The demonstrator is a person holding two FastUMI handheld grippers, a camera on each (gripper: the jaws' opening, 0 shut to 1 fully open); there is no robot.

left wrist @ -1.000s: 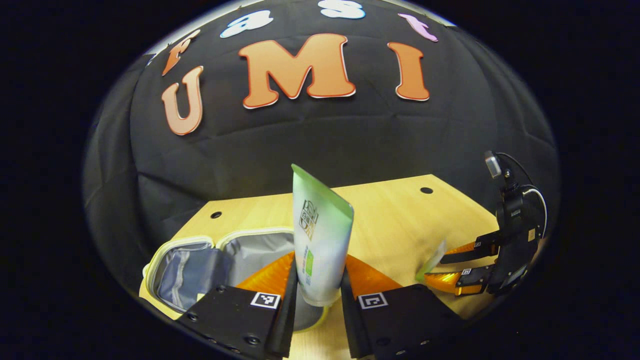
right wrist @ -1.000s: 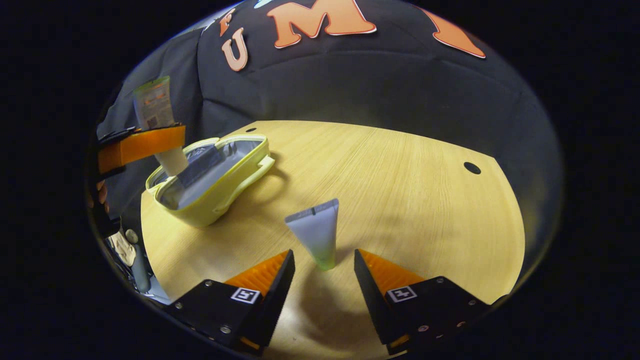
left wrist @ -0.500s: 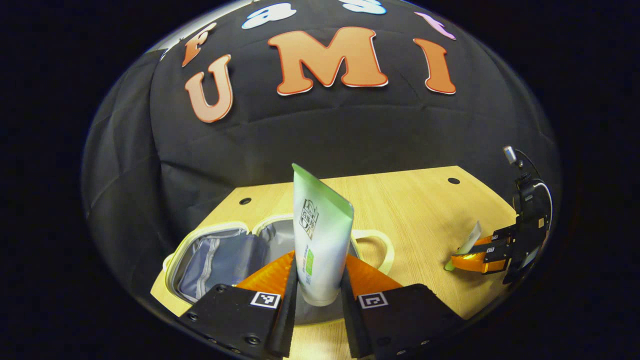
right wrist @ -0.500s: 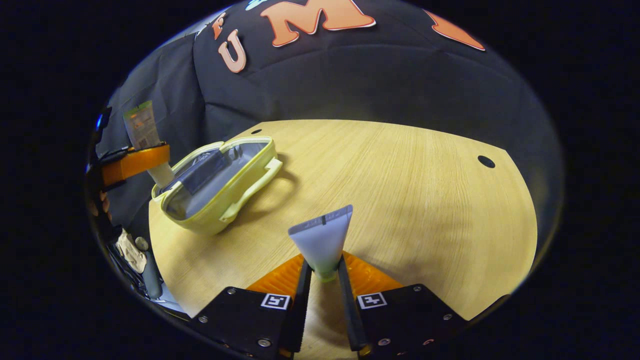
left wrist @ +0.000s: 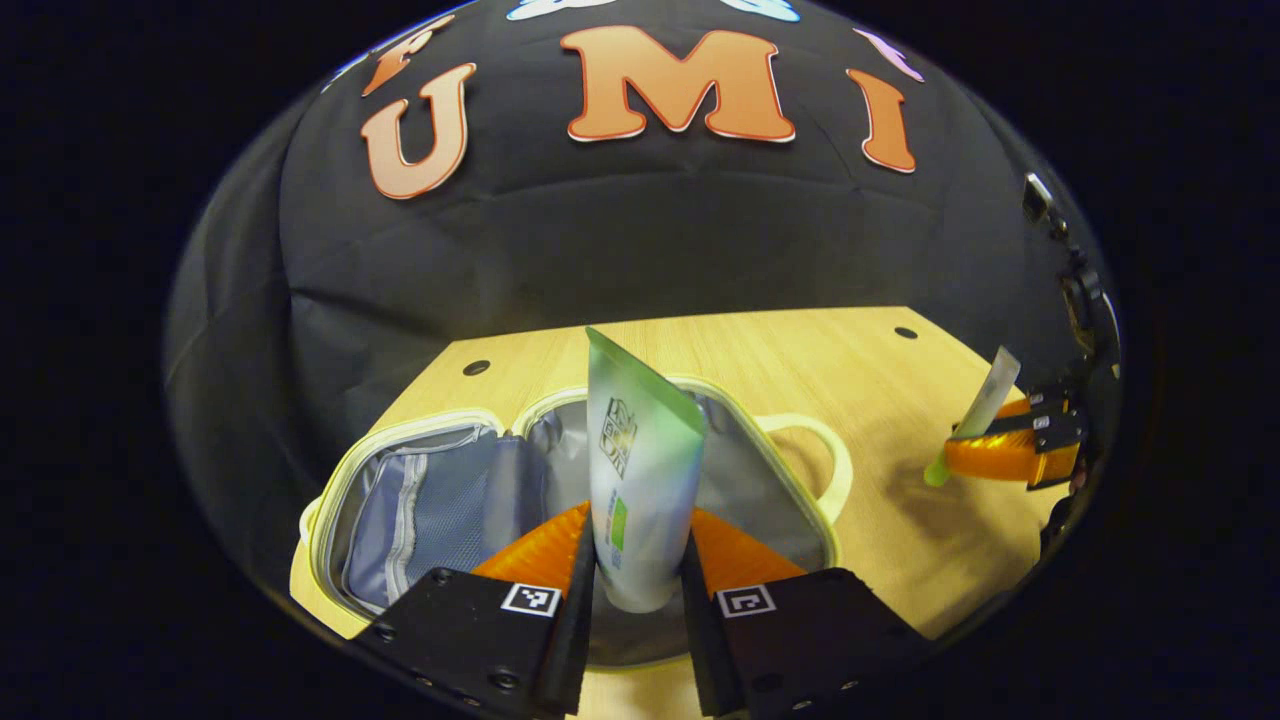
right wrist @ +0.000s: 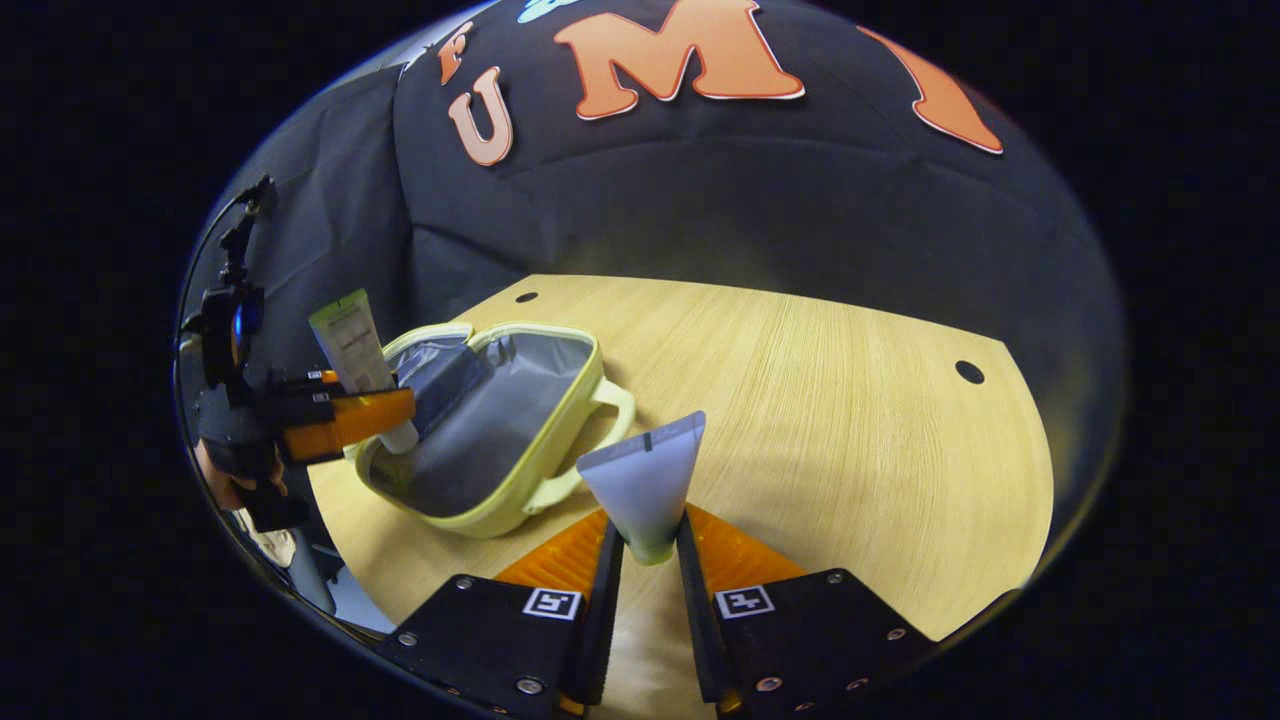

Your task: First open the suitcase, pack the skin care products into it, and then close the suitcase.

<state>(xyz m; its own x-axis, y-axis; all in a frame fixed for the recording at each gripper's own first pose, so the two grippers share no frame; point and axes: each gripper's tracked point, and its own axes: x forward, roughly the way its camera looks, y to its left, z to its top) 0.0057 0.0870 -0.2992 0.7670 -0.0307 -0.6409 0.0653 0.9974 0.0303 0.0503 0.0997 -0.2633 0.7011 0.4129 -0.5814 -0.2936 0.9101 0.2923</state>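
Suitcase (left wrist: 330,470) lies open on the table (left wrist: 780,350). Above it, the left gripper (left wrist: 637,600) pinches a green tube (left wrist: 640,470). Beside it, the right gripper (right wrist: 648,590) pinches a smaller tube (right wrist: 645,480).

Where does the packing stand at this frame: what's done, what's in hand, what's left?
Done: the suitcase lies open on the table; I see no products lying loose in it. In hand: the left gripper grips a large tube over the opening, and the right gripper grips a small tube over the table beside it. Left: drop both in, then close the lid.
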